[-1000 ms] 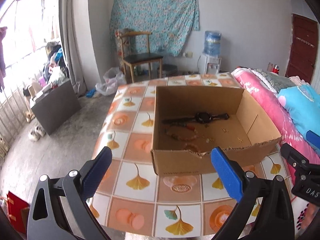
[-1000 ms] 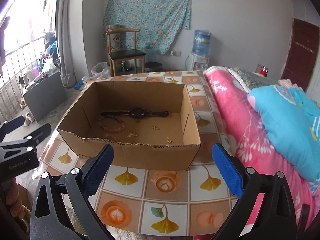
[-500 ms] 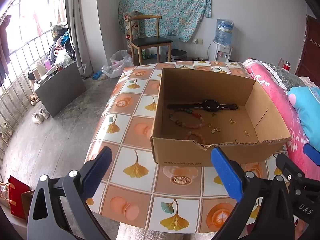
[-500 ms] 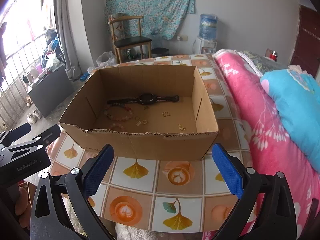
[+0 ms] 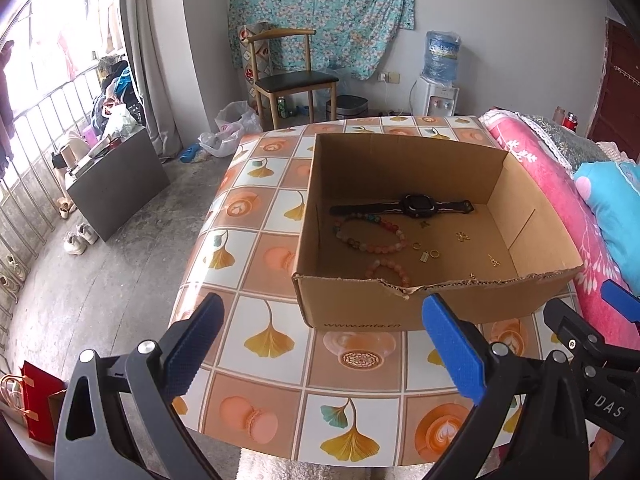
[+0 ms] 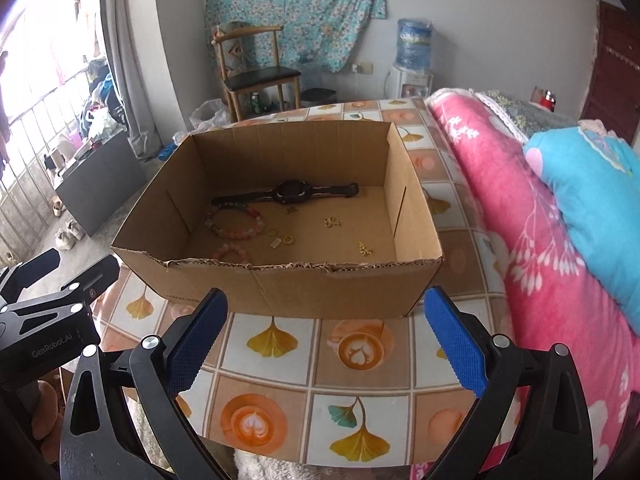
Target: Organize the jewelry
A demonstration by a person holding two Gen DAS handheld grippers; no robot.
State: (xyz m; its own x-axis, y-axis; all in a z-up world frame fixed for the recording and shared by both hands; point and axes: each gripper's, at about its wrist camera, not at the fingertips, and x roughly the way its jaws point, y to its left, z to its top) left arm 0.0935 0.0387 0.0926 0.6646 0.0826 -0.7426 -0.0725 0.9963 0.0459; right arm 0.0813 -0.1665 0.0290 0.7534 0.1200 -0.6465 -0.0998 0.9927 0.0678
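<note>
An open cardboard box (image 5: 360,308) (image 6: 300,286) stands on the patterned table. Inside lie a black watch (image 5: 416,205) (image 6: 292,191), a multicoloured bead bracelet (image 5: 370,234) (image 6: 236,222), a smaller pink bead bracelet (image 5: 390,269) (image 6: 232,254) near the front wall, and several small gold pieces (image 5: 428,254) (image 6: 332,222). My left gripper (image 5: 320,344) hovers open above the table in front of the box. My right gripper (image 6: 326,340) is open too, in front of the box's front wall. Neither holds anything.
The table (image 5: 260,336) has a tiled ginkgo-and-coffee cloth and drops off at its left edge to the floor. A pink quilt (image 6: 532,248) and blue pillow (image 6: 592,200) border the right side. A chair (image 5: 288,80) and water dispenser (image 5: 440,80) stand at the back wall.
Both grippers have risen and tilted down, so the box's inside and its jewelry show more fully. Both stay open and empty. The box has not moved.
</note>
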